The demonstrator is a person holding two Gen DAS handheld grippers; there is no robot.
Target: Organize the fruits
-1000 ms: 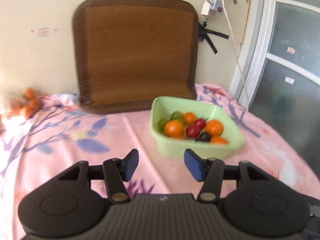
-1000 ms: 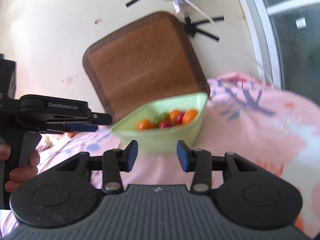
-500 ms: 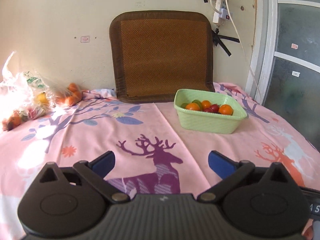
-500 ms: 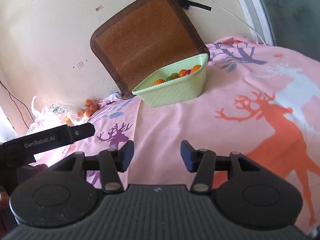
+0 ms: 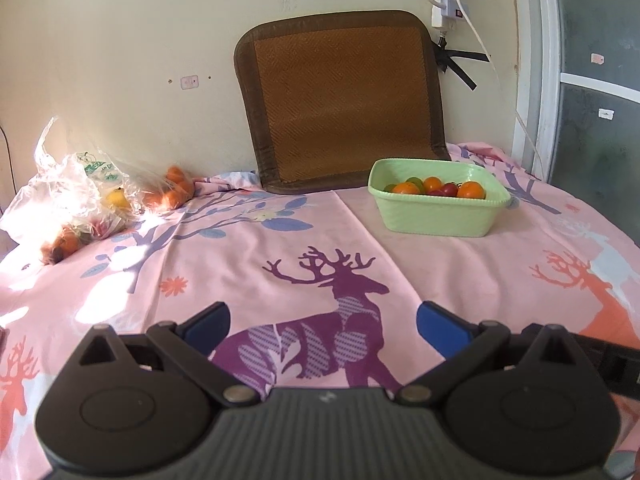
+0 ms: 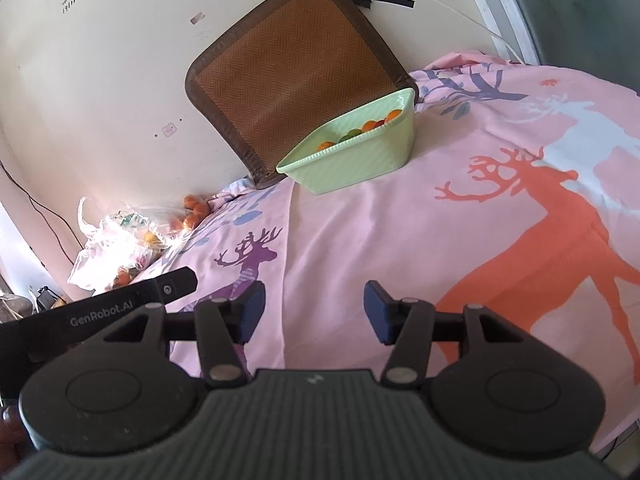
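Note:
A light green basin (image 5: 436, 220) (image 6: 360, 160) stands on the pink deer-print cloth at the back right. It holds oranges (image 5: 471, 190), red fruits and a green one. At the back left lies a clear plastic bag (image 5: 76, 196) (image 6: 116, 244) with more oranges (image 5: 176, 192) and a yellow fruit. My left gripper (image 5: 322, 326) hangs wide open over the purple deer print, well short of the basin, with nothing between its blue pads. My right gripper (image 6: 314, 312) is open, its jaws still opening and empty, over the cloth in front of the basin.
A brown woven mat (image 5: 344, 100) leans on the wall behind the basin. A power strip with a white cable (image 5: 444, 4) hangs above it. A window frame (image 5: 540, 80) stands at the right. The left gripper's body (image 6: 100, 312) shows at the left of the right wrist view.
Both grippers have pulled back from the basin, which now looks smaller and farther. The left jaws have spread wide and the right jaws have widened a little. The bag of fruit has come into view.

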